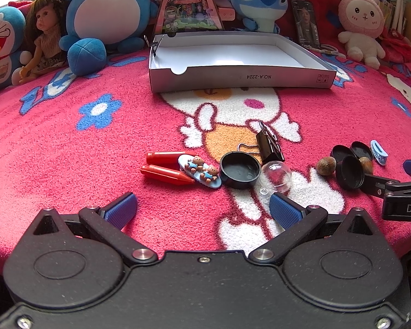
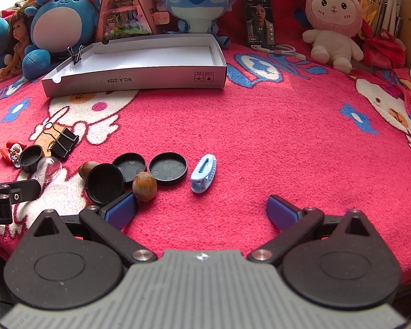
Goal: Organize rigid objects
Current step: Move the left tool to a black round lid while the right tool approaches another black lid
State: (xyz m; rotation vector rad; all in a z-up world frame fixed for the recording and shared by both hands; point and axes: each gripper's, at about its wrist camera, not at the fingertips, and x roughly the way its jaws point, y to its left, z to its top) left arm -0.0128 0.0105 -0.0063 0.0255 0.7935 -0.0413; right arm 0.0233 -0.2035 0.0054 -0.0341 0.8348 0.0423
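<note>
Your left gripper (image 1: 202, 209) and right gripper (image 2: 201, 209) both gape wide, holding nothing. Small black plastic caps (image 2: 168, 168), brown nuts (image 2: 144, 186) and red crayons (image 1: 165, 175) lie clustered near you on the pink fleece blanket (image 2: 260, 137); the shallow white cardboard box (image 1: 241, 76) sits far behind across bare blanket.

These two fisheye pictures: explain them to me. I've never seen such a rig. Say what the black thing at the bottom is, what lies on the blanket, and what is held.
The black thing in each picture is a handheld gripper; a person carries one per hand, each with its own camera looking along its blue fingers. The left gripper and right gripper are both open and hold nothing. On the pink blanket lie red crayons, a bear clip, black caps, nuts, a binder clip, a clear dome and a blue clip. Behind stands an open white box.
</note>
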